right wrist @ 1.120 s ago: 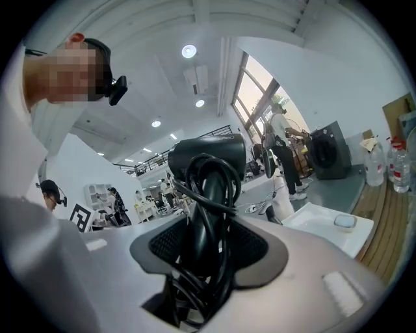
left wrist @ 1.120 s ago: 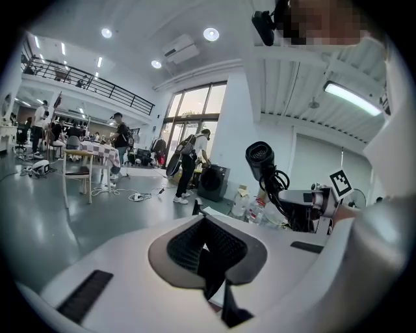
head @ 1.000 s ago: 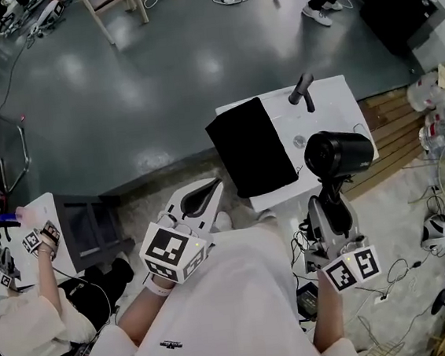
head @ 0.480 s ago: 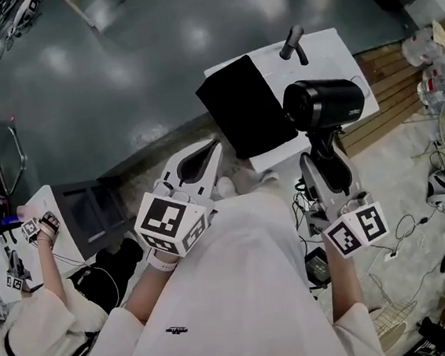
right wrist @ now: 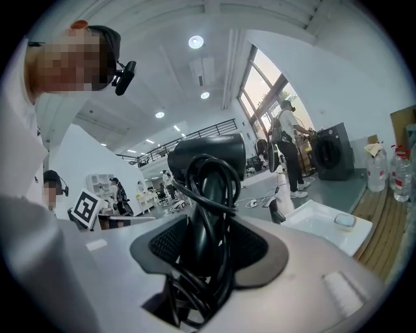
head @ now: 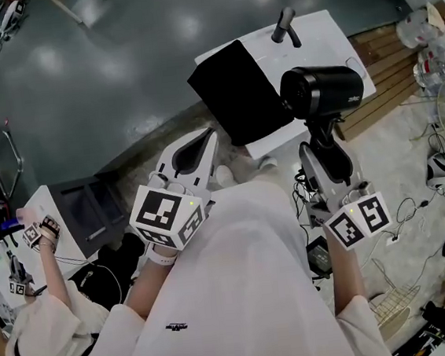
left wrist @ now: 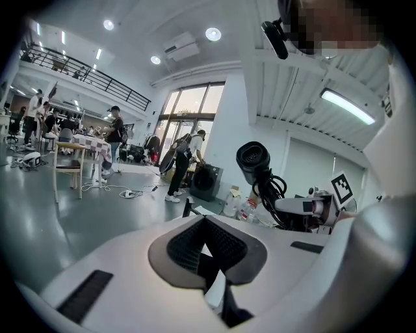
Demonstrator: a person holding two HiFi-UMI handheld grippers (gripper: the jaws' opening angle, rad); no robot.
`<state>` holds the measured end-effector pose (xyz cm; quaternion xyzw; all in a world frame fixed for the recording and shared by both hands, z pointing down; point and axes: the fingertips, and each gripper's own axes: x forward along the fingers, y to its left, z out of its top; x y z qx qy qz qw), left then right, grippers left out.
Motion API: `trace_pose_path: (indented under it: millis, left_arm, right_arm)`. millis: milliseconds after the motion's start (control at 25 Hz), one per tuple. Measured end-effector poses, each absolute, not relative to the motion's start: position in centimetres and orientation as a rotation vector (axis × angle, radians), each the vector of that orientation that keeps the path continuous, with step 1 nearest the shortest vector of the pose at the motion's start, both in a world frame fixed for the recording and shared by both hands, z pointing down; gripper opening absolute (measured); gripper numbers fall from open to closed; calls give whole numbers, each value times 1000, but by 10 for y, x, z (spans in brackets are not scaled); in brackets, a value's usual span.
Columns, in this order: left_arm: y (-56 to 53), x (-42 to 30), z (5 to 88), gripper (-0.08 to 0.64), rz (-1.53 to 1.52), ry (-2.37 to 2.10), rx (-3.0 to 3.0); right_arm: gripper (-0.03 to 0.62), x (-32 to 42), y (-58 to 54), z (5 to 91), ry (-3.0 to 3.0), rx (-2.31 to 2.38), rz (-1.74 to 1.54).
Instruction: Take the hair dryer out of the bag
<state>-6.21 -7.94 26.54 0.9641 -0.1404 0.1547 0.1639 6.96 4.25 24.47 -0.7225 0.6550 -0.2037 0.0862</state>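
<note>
Right gripper [head: 324, 151] is clamped on the handle of the hair dryer [head: 322, 90]. In the right gripper view its jaws stand wide on either side of the handle, with the wound black cord [right wrist: 218, 195] caught between them too. The dryer is upright, barrel level and muzzle to the left, held in the air over the near right part of the white table [head: 314, 37]. It is fully outside the black bag [head: 239, 92], which lies flat on the left part of the table. Over the last second the grip is unchanged and the dryer has barely shifted. Mostly the head view itself has swung, so table and bag now sit farther up in it, and the muzzle reads closer to the bag's right edge. Left gripper [head: 203, 142] is pressed shut with nothing in it, staying near and left of the table, clear of the bag. Judgement: removal is effectively done; what remains is setting the dryer down.
</note>
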Motion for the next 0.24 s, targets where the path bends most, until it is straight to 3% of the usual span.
trace_pose_path:
  millis: [240]
  left_arm:
    - [-77,-55,266,8,447,-386,2741]
  right_arm:
    - [213,78,46,243,1929,-2169,-611]
